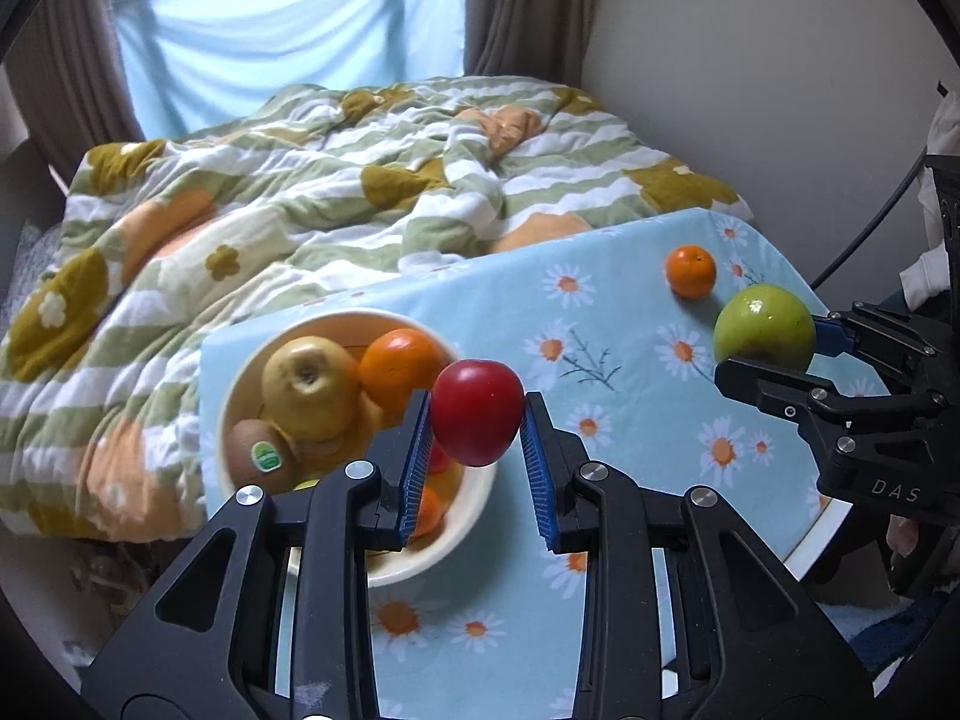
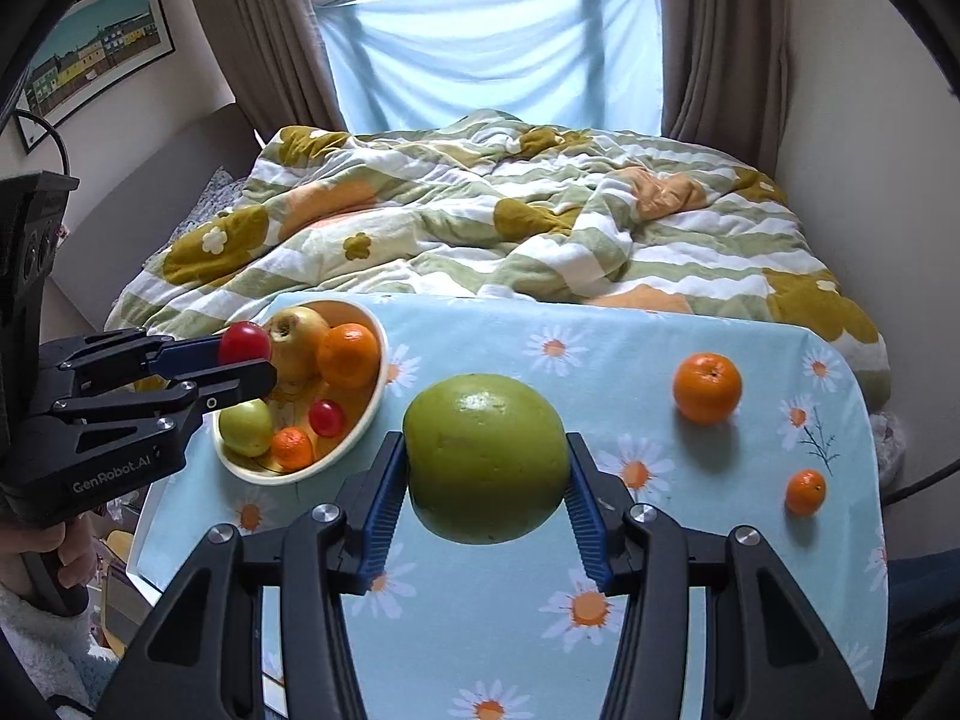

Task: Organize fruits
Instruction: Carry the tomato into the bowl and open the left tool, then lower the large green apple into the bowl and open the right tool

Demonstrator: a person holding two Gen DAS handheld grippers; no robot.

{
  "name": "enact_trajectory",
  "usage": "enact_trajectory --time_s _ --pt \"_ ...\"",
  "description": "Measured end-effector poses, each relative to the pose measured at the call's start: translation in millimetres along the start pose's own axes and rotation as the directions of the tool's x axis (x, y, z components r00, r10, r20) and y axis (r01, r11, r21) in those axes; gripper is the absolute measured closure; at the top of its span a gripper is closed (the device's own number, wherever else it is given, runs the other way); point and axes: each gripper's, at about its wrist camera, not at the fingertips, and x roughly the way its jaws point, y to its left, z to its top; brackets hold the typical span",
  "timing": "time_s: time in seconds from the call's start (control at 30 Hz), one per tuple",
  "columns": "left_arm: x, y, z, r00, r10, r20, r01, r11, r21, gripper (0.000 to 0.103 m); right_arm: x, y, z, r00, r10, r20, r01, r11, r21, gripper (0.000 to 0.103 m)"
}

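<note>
So both grippers are loaded right now. The left gripper [image 1: 477, 420] has its jaws pinching a small red fruit [image 1: 477, 411], carried in the air just over the near edge of the cream bowl [image 1: 240, 384]. The right gripper [image 2: 485, 480] has its jaws clamped on a big green apple [image 2: 485, 456], held up above the bench [image 2: 600, 360], over the daisy-print blue cloth that covers it.

The bowl sits at the left end of the bench and is already pretty full: a yellowish apple [image 1: 309, 387], an orange [image 1: 399, 366], a kiwi with a sticker [image 1: 258, 450], plus, from the right side view, a small green fruit [image 2: 246, 427], a little red one [image 2: 327, 417] and a tiny orange [image 2: 292, 447].

Two fruits are lying loose on the cloth at the right end: an orange [image 2: 707, 387] and a smaller mandarin [image 2: 805, 492] nearer the edge, well apart from the bowl. A rumpled flowery duvet [image 2: 510, 222] covers the bed right behind the bench.
</note>
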Motion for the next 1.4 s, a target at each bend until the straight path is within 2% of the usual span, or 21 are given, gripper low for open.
enact_trajectory --time_s 0.33,0.53,0.77,1.07,1.17,1.2,1.27,1.3,1.4 --pt "20 92 -27 0.999 0.015 -0.042 -0.019 0.996 -0.081 0.067 41 59 14 1.000 0.002 -0.027 -0.003 1.000 -0.020 0.056" --pt "41 127 -40 0.997 -0.011 -0.079 0.003 0.995 -0.096 0.067 66 81 17 0.998 -0.010 -0.055 0.010 1.000 -0.013 0.056" --pt "53 140 -56 0.994 -0.028 -0.108 0.018 0.996 -0.093 0.067 82 91 18 0.997 -0.022 -0.075 0.021 1.000 -0.008 0.056" --pt "56 141 -64 0.992 -0.058 -0.110 0.045 0.992 -0.120 0.066 88 95 22 0.997 -0.014 -0.082 0.011 1.000 -0.028 0.056" --pt "52 137 -62 0.994 -0.036 -0.103 0.024 0.993 -0.113 0.066 88 94 23 0.997 -0.009 -0.082 0.007 1.000 -0.029 0.056" --pt "51 136 -61 0.994 -0.031 -0.102 0.019 0.994 -0.109 0.061 88 94 23 0.997 -0.007 -0.082 0.004 1.000 -0.031 0.056" --pt "48 134 -60 0.995 -0.003 -0.096 -0.007 0.994 -0.106 0.024 87 94 24 0.997 0.000 -0.080 -0.003 0.999 -0.037 0.056" --pt "46 134 -60 0.996 -0.001 -0.088 -0.008 0.994 -0.109 0.000 87 94 25 0.997 0.003 -0.079 -0.006 0.999 -0.041 0.056" --pt "36 135 -60 0.998 -0.006 -0.064 -0.003 0.990 -0.139 0.000 85 92 26 0.997 0.018 -0.077 -0.022 0.999 -0.050 0.056"
